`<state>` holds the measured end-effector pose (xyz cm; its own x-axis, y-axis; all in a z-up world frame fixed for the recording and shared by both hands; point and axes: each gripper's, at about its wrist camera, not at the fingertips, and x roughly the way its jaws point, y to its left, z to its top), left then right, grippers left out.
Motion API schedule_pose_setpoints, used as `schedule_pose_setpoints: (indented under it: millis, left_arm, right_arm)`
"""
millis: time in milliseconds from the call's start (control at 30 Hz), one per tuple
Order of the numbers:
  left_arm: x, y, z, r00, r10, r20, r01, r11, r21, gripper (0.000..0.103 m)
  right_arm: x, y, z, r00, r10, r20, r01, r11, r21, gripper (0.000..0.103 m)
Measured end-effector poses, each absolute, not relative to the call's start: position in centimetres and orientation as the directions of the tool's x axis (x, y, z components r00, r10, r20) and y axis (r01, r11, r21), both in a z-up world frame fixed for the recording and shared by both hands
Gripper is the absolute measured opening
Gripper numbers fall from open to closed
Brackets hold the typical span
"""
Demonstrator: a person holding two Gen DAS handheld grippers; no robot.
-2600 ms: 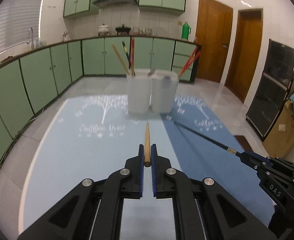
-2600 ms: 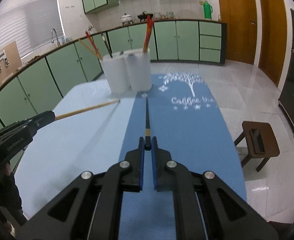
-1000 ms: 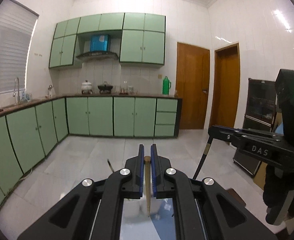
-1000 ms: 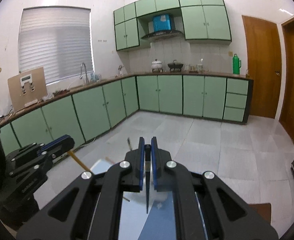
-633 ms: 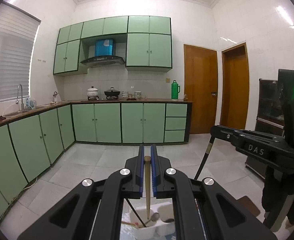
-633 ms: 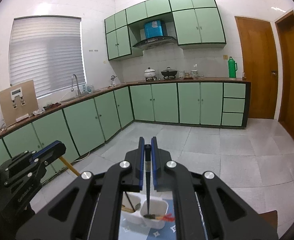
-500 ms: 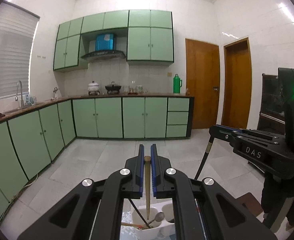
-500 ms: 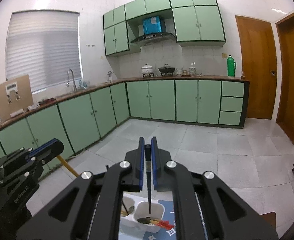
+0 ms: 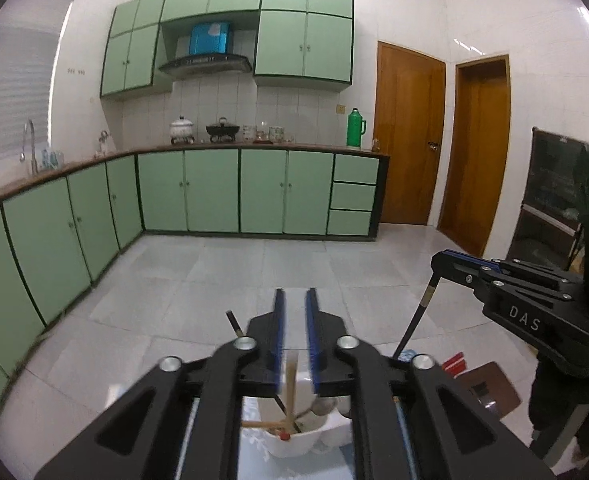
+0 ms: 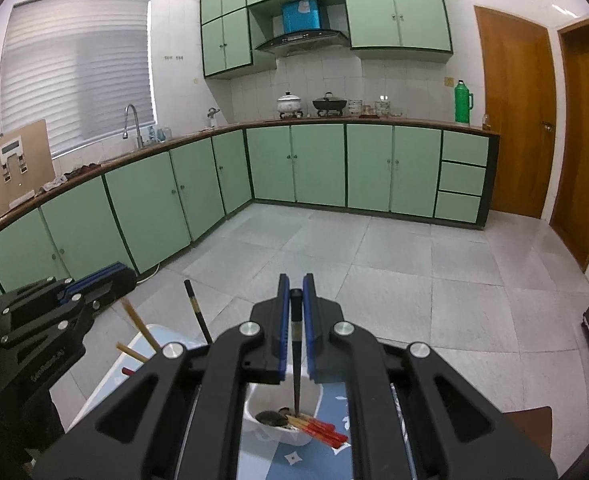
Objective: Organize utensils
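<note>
My left gripper (image 9: 294, 336) is open above the left white holder cup (image 9: 294, 442). The wooden chopstick (image 9: 291, 388) is free of the jaws and stands in that cup among other chopsticks and a spoon. My right gripper (image 10: 295, 320) is shut on a black chopstick (image 10: 295, 368), held upright with its tip inside the right white cup (image 10: 282, 424), which holds red chopsticks (image 10: 320, 432) and a dark spoon. The right gripper also shows in the left wrist view (image 9: 446, 264), still holding the black chopstick (image 9: 414, 320).
The cups stand on a table with a blue cloth (image 10: 314, 460). A small wooden stool (image 9: 490, 390) stands on the tiled floor to the right. Green cabinets (image 10: 294, 168) line the far walls. The left gripper body (image 10: 42, 320) is close on the left.
My left gripper has opened and the wooden chopstick has dropped into the left cup. The right gripper has lowered its black chopstick further into the right cup.
</note>
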<state>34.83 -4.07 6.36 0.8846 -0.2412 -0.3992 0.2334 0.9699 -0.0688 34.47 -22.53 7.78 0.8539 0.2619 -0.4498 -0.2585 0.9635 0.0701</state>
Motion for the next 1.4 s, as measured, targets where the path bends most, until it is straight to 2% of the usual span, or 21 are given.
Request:
schedule_pose_setpoints:
  millis: [33,67,133,200,233,400,500,567,633,733,1033,1400]
  left_arm:
    - [34.3,-3.9,6.7,0.891,-0.238,-0.386,0.229,0.971,-0.071,0.030]
    - [34.0,-3.7,6.9,0.897,-0.233,-0.377,0.224,0.972,-0.068,0.036]
    - [33.0,-3.4,7.6,0.902,-0.234,-0.362,0.224,0.972,-0.069,0.037]
    - [31.8,-3.1,8.2,0.909,-0.234,-0.346,0.221,0.972,-0.077,0.043]
    - [31.1,-2.9,8.4,0.912,-0.230,-0.340,0.216,0.973,-0.079,0.048]
    - [27.2,-2.5,9.1,0.924,-0.234,-0.302,0.223,0.972,-0.072,0.062]
    - [24.8,-2.4,8.7,0.928,-0.226,-0.298,0.215,0.974,-0.071,0.069]
    - [23.0,-2.3,8.1,0.929,-0.215,-0.300,0.201,0.976,-0.077,0.078]
    - [21.4,-2.3,7.5,0.931,-0.206,-0.303,0.193,0.978,-0.074,0.083]
    - [19.1,-2.3,6.7,0.933,-0.178,-0.312,0.172,0.984,-0.048,0.088]
    - [14.0,-1.3,4.3,0.916,-0.141,-0.376,0.135,0.990,-0.044,0.096]
    - [9.6,-1.2,3.2,0.899,-0.110,-0.423,0.103,0.994,-0.039,0.097]
  right_arm:
    - [34.1,-22.8,8.0,0.859,0.257,-0.442,-0.253,0.965,0.070,0.009]
    - [33.8,-22.9,8.1,0.865,0.254,-0.432,-0.248,0.966,0.071,0.016]
    - [32.9,-23.6,8.7,0.876,0.250,-0.412,-0.240,0.968,0.078,0.027]
    - [31.9,-24.3,9.1,0.885,0.244,-0.397,-0.234,0.969,0.074,0.029]
    - [31.1,-24.6,9.3,0.890,0.240,-0.387,-0.231,0.970,0.070,0.032]
    - [26.9,-26.1,9.3,0.905,0.232,-0.356,-0.221,0.973,0.070,0.052]
    - [24.3,-26.8,8.7,0.913,0.218,-0.345,-0.210,0.976,0.062,0.070]
    - [22.3,-27.0,8.1,0.922,0.199,-0.333,-0.193,0.980,0.051,0.083]
    - [20.1,-26.9,7.4,0.931,0.178,-0.318,-0.176,0.984,0.034,0.091]
    - [17.6,-26.9,6.2,0.924,0.183,-0.335,-0.183,0.983,0.031,0.095]
    - [11.8,-26.7,3.6,0.899,0.189,-0.394,-0.183,0.982,0.053,0.098]
    - [6.7,-25.0,2.1,0.854,0.232,-0.465,-0.206,0.973,0.107,0.098]
